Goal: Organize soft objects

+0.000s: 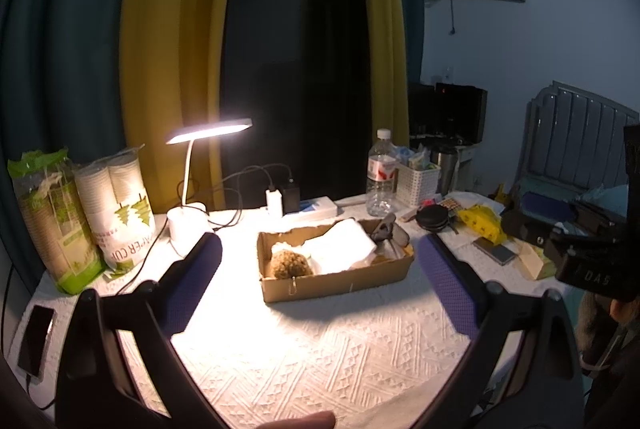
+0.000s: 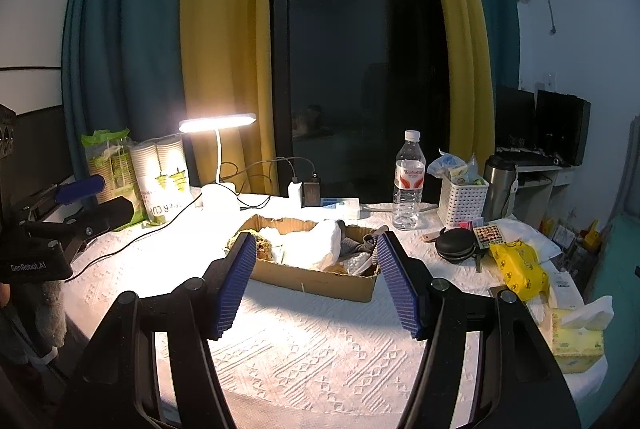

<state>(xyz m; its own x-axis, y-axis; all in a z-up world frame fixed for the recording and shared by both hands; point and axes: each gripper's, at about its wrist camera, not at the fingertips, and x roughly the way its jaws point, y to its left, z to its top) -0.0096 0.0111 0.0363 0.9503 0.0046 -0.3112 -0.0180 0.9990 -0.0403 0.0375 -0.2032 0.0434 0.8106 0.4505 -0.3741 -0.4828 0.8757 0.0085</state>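
Note:
A shallow cardboard box (image 1: 340,283) (image 2: 320,279) sits mid-table under the lamp. In it lie a brown fuzzy ball (image 1: 290,263) (image 2: 264,247), a white folded cloth (image 1: 344,245) (image 2: 316,247) and a grey soft item (image 1: 390,235) (image 2: 354,245). My left gripper (image 1: 320,249) is open and empty, hovering just short of the box. My right gripper (image 2: 316,241) is open and empty, its blue pads (image 2: 236,281) flanking the box from the near side. The left gripper also shows at the left of the right wrist view (image 2: 92,197).
A lit desk lamp (image 1: 208,133) (image 2: 218,123), paper cup packs (image 1: 116,205) (image 2: 164,181), water bottle (image 1: 380,175) (image 2: 408,181), white basket (image 2: 462,201), black case (image 2: 456,247), yellow packet (image 2: 518,269), tissue box (image 2: 578,337), phone (image 1: 36,339), and cables stand around the white tablecloth (image 2: 320,349).

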